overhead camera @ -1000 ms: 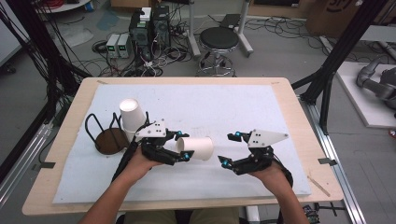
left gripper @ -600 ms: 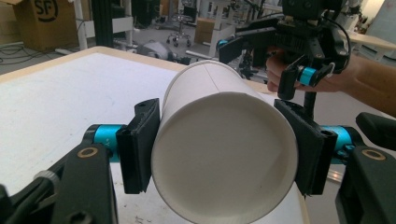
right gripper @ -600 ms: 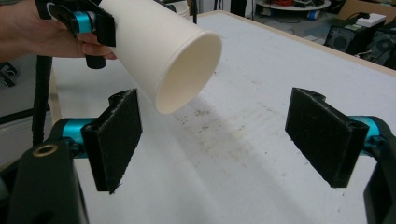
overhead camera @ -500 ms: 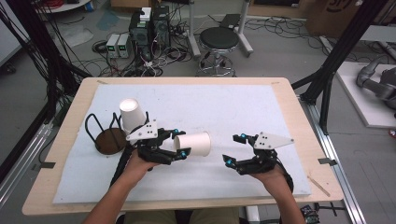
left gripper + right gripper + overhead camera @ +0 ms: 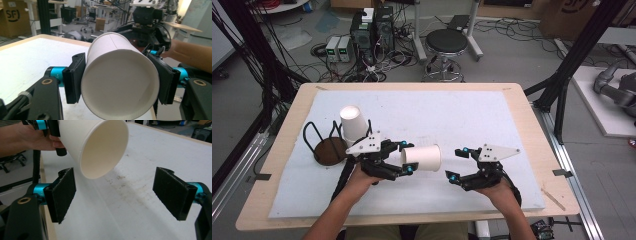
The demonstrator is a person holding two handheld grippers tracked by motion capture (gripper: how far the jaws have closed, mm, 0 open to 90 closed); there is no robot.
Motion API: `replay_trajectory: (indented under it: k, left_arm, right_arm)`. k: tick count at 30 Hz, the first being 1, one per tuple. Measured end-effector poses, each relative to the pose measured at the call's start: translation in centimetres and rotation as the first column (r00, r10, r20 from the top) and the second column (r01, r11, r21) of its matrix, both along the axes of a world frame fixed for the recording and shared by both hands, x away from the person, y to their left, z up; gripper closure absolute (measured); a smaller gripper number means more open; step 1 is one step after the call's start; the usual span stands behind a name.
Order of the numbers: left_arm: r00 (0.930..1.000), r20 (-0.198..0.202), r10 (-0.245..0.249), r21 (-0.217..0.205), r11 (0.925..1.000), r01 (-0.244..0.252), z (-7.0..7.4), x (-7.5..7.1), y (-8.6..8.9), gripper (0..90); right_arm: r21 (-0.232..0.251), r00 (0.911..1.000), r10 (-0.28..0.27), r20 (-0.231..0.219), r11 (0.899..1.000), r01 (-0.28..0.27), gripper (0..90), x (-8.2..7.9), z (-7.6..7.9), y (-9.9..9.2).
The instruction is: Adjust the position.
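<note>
From above, the left gripper [image 5: 406, 157] is clamped on a white paper cup [image 5: 422, 158] held sideways over the white mat [image 5: 462, 115], mouth facing the right gripper [image 5: 456, 164] nearby, whose jaws sit wide apart, nothing between them. Left gripper view: pads squeeze the cup's base end. Right gripper view: cup's open mouth hangs just ahead of spread pads.

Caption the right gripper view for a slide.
Open right gripper faces the mouth of a paper cup held sideways above the white mat.

On the surface [image 5: 512, 130], a cup [image 5: 352, 123] stands behind the rack [image 5: 330, 146], left of the sideways cup [image 5: 422, 158].
</note>
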State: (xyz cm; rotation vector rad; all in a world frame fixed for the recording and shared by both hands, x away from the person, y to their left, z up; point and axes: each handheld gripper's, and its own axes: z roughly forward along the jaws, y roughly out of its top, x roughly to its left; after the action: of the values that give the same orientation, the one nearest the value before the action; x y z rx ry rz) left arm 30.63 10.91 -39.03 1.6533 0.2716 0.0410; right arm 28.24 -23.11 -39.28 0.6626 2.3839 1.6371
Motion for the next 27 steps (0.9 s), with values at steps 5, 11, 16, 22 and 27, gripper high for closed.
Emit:
replay_trajectory:
  k: [5, 11, 16, 22, 27]
  left_arm:
    - [0.9993, 0.000, -0.038, -0.003, 0.9993, 0.038, -0.1, -0.2, -0.4, 34.5]
    - [0.9974, 0.003, -0.072, -0.013, 0.9973, 0.072, -0.1, -0.3, -0.8, 34.5]
    - [0.9950, -0.004, -0.100, -0.021, 0.9948, 0.100, -0.1, -0.4, -1.0, 34.6]
    - [0.9914, -0.007, -0.131, -0.026, 0.9911, 0.130, -0.2, -0.5, -1.3, 34.5]
    - [0.9907, -0.004, -0.136, -0.034, 0.9901, 0.136, -0.2, -0.5, -1.3, 34.6]
  right_arm:
    - [0.006, 0.9989, 0.045, -0.010, 0.999, -0.045, 19.1, 0.1, 0.0, 0.7]
    - [0.017, 0.9944, 0.100, -0.034, 0.995, -0.100, 19.1, 0.3, -0.1, 1.7]
    - [0.051, 0.9891, 0.140, -0.046, 0.989, -0.138, 17.4, 0.4, -0.3, 2.3]
    - [0.092, 0.9810, 0.187, -0.051, 0.979, -0.182, 17.6, 0.4, -0.3, 2.7]
    - [0.106, 0.9781, 0.205, -0.038, 0.974, -0.200, 20.4, 0.4, -0.3, 2.4]
